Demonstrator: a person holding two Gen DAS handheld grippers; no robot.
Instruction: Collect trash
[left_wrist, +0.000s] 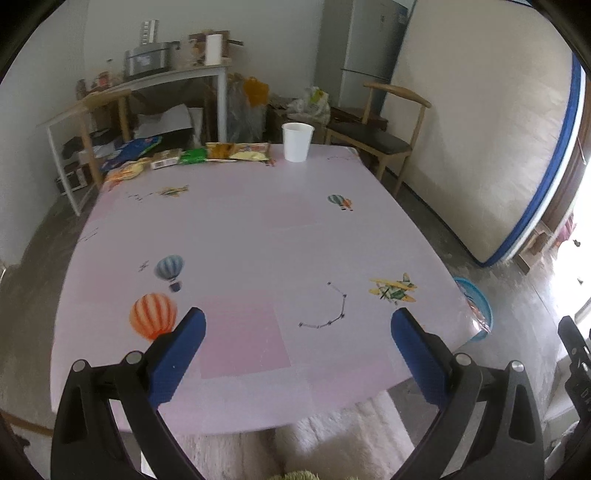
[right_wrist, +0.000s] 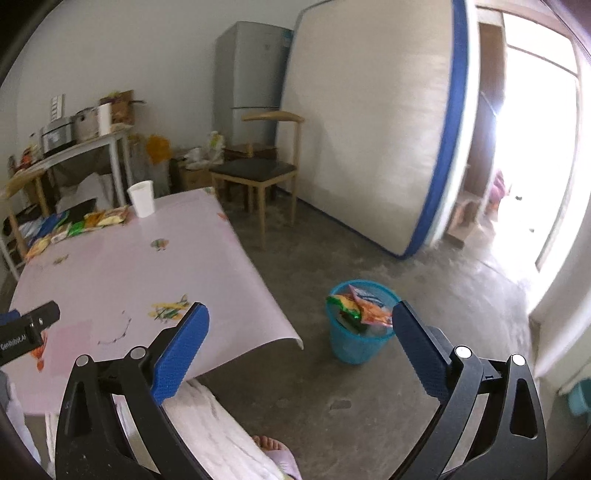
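Okay, both of your tools are empty right now. Your left gripper (left_wrist: 297, 325) has its blue fingers (left_wrist: 181, 354) spread wide with nothing between them, hovering over the near edge of the pink table (left_wrist: 258, 236). Your right gripper (right_wrist: 300, 325) is spread just as wide and also carries nothing, and it points off the table's side toward the floor.

Now look where the trash is. The row of snack wrappers (left_wrist: 192, 157) lies at the far edge of the table, straight ahead of your left fingers and a touch to their left, well apart from the tips. The row's long axis runs crosswise to your fingers, side to side along that far edge, with the white paper cup (left_wrist: 296, 142) standing just beside its right end. From your right gripper the same wrappers (right_wrist: 81, 223) sit far ahead and well off to the left.

The blue bin (right_wrist: 356, 345) is the opposite story: on the floor, just ahead of your right fingers, with bright wrappers already inside it.

So the reach looks like the left's job, I'd say, since it faces the row squarely; you'll need a long push forward across the table, and the right is better placed for the drop.
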